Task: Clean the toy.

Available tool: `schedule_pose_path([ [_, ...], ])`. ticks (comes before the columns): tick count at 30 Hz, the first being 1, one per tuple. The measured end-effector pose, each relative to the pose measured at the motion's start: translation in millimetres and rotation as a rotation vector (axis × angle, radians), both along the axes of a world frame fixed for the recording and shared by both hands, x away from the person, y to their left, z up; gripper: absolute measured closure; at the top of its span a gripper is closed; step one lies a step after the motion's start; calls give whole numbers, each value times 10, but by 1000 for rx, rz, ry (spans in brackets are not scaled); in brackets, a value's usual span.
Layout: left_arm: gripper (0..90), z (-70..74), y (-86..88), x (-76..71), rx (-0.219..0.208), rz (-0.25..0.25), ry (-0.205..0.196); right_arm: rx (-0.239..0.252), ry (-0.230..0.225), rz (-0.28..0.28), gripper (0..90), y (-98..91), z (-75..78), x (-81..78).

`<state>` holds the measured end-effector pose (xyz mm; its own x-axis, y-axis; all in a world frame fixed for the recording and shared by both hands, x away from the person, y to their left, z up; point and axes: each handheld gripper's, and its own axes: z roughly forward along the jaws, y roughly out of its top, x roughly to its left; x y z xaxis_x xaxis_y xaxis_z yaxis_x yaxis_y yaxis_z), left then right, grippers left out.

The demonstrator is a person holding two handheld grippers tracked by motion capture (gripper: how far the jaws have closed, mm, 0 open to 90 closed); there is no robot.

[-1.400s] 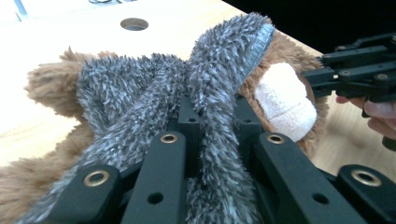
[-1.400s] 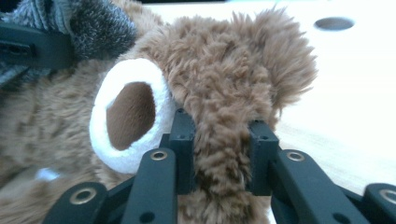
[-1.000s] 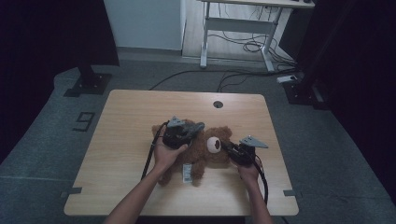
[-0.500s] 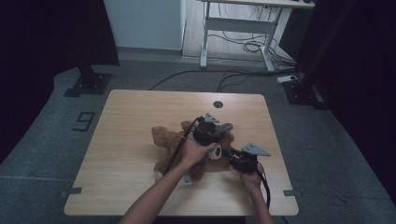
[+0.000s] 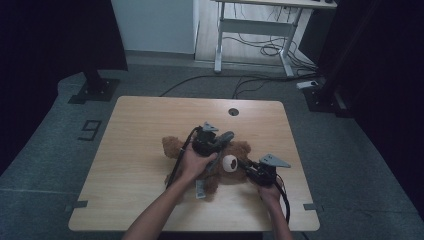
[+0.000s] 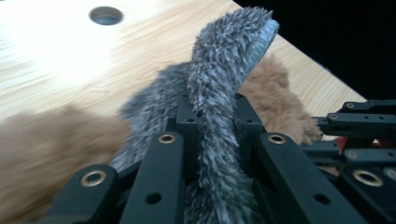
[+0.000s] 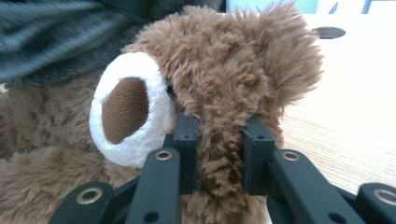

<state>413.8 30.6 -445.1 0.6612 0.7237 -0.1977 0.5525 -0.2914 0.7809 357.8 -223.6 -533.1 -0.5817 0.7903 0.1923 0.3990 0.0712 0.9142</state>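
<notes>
My left gripper [image 6: 212, 123] has its jaws clamped on a strip of grey fuzzy fabric [image 6: 219, 79] that stands up between them. My right gripper [image 7: 219, 140] pinches brown fur on the head of the teddy bear [image 7: 219, 60], just beside its white muzzle [image 7: 128, 109]. The bear lies near the middle of the wooden table [image 5: 135, 125], under both my hands.

Wooden table [image 5: 140, 135] with round hole [image 5: 233, 111]; grey desk frame [image 5: 260, 25], floor cables [image 5: 260, 50] behind.
</notes>
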Motion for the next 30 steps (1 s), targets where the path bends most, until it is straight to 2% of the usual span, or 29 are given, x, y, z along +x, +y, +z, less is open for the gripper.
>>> schedule_pose_path([
  [2, 772, 29, 164, -30, 3, 17, -18, -2, 1, 0, 719, -3, 0, -6],
  [5, 772, 46, 454, -42, -13, 71, -13, 0, 1, 0, 720, -6, -9, -23],
  [8, 771, 25, 744, -48, -27, 117, 8, 3, 3, -7, 720, 2, -11, -34],
  [12, 768, -62, 1044, -68, -15, 158, 38, 7, 4, -8, 720, 4, -12, -37],
  [13, 768, -103, 1157, -72, 3, 173, 54, 7, 4, -7, 720, 3, -13, -36],
  [18, 768, -133, 1326, -72, 13, 204, 79, 12, 4, -10, 720, 4, -18, -44],
  [20, 770, -100, 1331, -86, 16, 205, 71, 11, 3, -9, 720, 3, -17, -42],
  [23, 772, 8, 1210, -118, 34, 179, 23, 11, 4, -9, 720, -1, -17, -32],
  [24, 772, 112, 1075, -145, 38, 153, -18, 12, 6, -10, 720, -3, -17, -32],
  [25, 772, 112, 1075, -145, 38, 153, -18, 12, 6, -10, 720, -3, -17, -32],
  [26, 772, 167, 990, -159, 32, 135, -37, 11, 5, -10, 720, -2, -16, -34],
  [30, 772, 352, 555, -213, 37, 50, -99, 13, 5, -11, 720, 0, -17, -39],
])
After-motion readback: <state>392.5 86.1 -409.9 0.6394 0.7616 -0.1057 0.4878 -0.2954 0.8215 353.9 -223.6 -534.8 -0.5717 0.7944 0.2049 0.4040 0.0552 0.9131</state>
